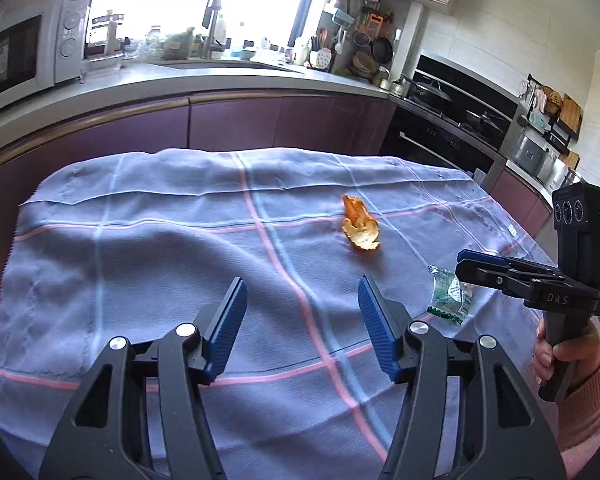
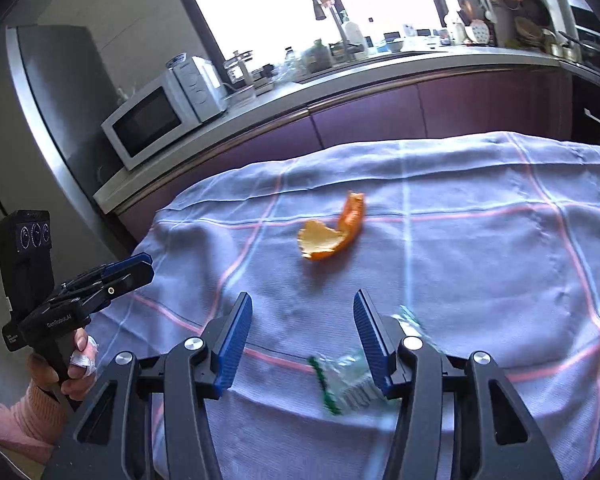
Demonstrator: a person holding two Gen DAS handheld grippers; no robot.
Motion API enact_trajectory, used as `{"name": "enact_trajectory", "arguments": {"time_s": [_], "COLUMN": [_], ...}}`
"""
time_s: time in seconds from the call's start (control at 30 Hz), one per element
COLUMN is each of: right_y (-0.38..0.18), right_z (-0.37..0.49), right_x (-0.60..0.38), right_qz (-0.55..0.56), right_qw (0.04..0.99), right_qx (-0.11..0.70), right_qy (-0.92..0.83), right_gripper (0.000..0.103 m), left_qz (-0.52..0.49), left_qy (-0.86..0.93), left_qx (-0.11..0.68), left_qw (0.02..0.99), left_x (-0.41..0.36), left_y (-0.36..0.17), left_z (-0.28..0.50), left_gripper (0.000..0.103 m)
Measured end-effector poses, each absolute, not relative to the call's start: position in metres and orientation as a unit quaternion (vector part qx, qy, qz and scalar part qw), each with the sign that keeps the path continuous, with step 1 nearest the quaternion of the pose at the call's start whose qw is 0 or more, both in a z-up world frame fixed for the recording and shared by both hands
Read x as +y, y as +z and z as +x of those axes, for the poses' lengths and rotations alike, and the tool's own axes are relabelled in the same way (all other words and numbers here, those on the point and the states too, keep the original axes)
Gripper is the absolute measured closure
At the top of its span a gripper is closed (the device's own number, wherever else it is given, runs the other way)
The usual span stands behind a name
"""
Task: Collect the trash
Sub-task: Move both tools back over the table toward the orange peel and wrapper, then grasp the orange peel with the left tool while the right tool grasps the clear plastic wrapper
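Two light scraps lie on the table: a curled, brittle orange peel, best pinched at its rim, and a probably slippery wrapper beneath the half-open, empty right gripper

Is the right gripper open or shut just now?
Open. The right gripper has a wide gap between its blue pads, with only the cloth showing through; the wrapper lies below, ungripped.

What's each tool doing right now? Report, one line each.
Left tool: open, holding nothing, above the tablecloth.
Right tool: open, holding nothing; a clear plastic wrapper lies on the cloth beneath it.
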State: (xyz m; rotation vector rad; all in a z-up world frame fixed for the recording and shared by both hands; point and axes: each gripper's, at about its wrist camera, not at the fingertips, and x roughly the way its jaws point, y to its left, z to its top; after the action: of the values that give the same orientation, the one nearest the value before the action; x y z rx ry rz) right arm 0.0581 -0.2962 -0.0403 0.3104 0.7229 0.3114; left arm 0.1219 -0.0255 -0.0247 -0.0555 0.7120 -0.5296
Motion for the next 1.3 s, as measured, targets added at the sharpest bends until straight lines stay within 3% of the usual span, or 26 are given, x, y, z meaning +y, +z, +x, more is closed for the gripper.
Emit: {"name": "enact_trajectory", "arguments": {"time_s": [0.5,0.9,0.97,1.07,1.3], "right_y": [-0.078,-0.081,-0.081,-0.082,-0.081], "right_z": [0.054,0.055,0.055,0.055,0.059], "right_x": [-0.334,-0.333,-0.331,-0.326,-0.318], "right_qz": [0.208,0.212,0.211,0.21,0.208], "right_qw": [0.892,0.888,0.887,0.885,0.881], "right_qx": [0.373,0.372,0.373,0.377,0.381], "right_qy": [0.148,0.166,0.169,0.175,0.19], "right_gripper": [0.044,0.044,0.045,0.055,0.084], "left_qz": [-0.021,-0.034,-0.035,-0.038,-0.049], "left_qy": [-0.283,-0.274,-0.273,-0.27,-0.269], "left_qx": [0.411,0.458,0.458,0.46,0.453], "left_qw": [0.866,0.845,0.845,0.845,0.848], "left_x": [-0.125,-0.147,-0.149,-0.149,-0.137], "left_y": [-0.05,-0.075,-0.076,-0.077,-0.074], "left_z": [0.198,0.238,0.24,0.241,0.233], "left_gripper": [0.055,0.068,0.075,0.088,0.096]}}
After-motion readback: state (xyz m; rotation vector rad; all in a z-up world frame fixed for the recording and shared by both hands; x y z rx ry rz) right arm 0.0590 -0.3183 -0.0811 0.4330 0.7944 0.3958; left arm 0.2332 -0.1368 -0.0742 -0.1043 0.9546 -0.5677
